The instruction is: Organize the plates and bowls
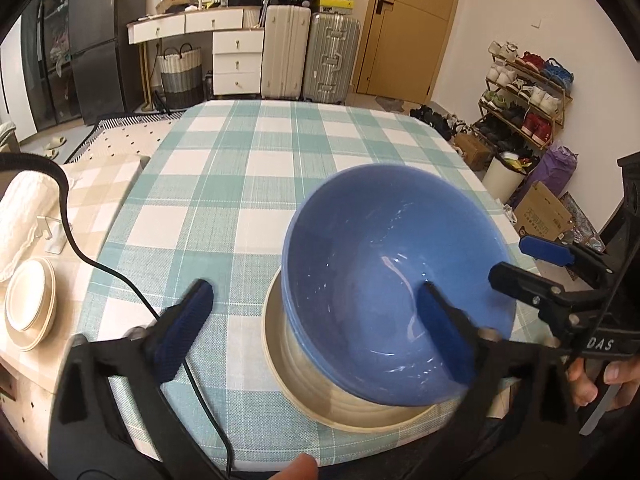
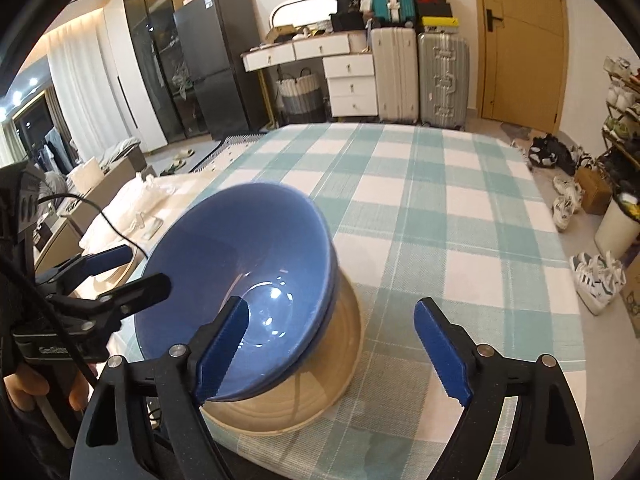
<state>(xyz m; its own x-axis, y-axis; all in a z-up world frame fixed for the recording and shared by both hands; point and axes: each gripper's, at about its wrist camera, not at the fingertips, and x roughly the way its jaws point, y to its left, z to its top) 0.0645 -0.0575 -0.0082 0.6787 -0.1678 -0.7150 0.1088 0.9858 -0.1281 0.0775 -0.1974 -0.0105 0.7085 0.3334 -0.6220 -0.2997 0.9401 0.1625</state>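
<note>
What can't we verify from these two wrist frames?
- Blue bowls: the count. Stacked rims show in both views, but motion blur smears them.
- Beige plate: its centre, hidden by the bowls in both views.
- Bowl contact with left gripper and right gripper: each has one finger at the rim; the blur hides whether it touches.
- Cream plate stack: the count, too small, left view only.

Blue bowls (image 1: 384, 272); cream plate (image 1: 320, 396); teal-white checked tablecloth (image 1: 248, 168); black tongs, blue pads (image 2: 440, 352).
</note>
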